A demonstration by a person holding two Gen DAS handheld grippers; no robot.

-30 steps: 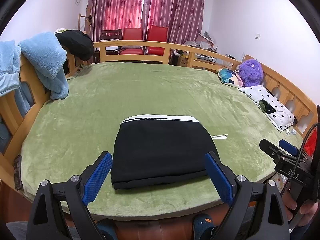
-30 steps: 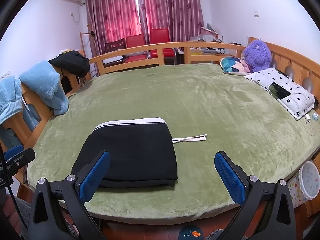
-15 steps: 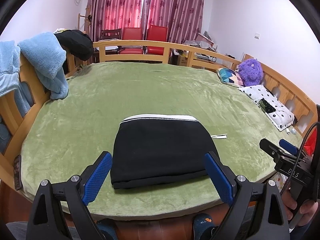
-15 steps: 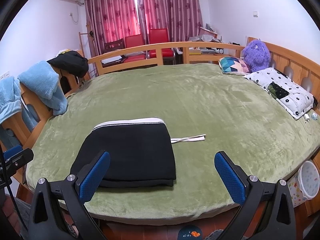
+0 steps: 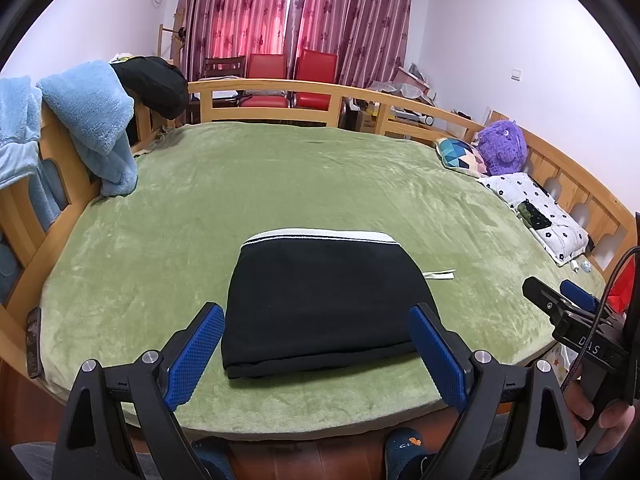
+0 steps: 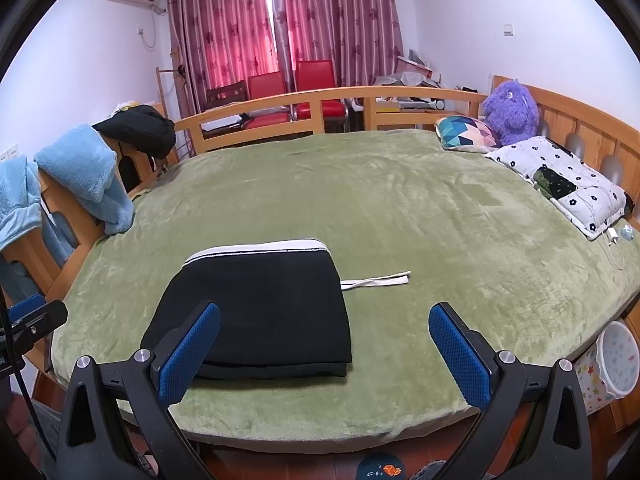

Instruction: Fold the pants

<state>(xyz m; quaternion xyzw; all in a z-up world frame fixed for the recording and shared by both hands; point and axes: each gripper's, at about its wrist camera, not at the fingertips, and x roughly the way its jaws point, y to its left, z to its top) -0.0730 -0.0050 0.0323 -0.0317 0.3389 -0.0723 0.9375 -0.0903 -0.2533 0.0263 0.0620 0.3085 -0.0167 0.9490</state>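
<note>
The black pants [image 5: 320, 300] lie folded into a flat rectangle near the front edge of the green bed [image 5: 280, 184], white waistband on the far side. A white drawstring [image 6: 378, 281] sticks out to the right. They also show in the right wrist view [image 6: 260, 308]. My left gripper [image 5: 316, 350] is open and empty, held back over the bed's front edge, facing the fold. My right gripper [image 6: 324, 354] is open and empty, to the right of the pants. The right gripper also shows in the left wrist view [image 5: 568, 308].
Blue towels [image 5: 92, 128] and a black garment [image 5: 156, 84] hang on the left wooden rail. A dotted pillow [image 6: 560, 180], a patterned cushion [image 6: 466, 134] and a purple plush toy [image 6: 510, 110] lie at the right. A white bin [image 6: 618, 360] stands beside the bed.
</note>
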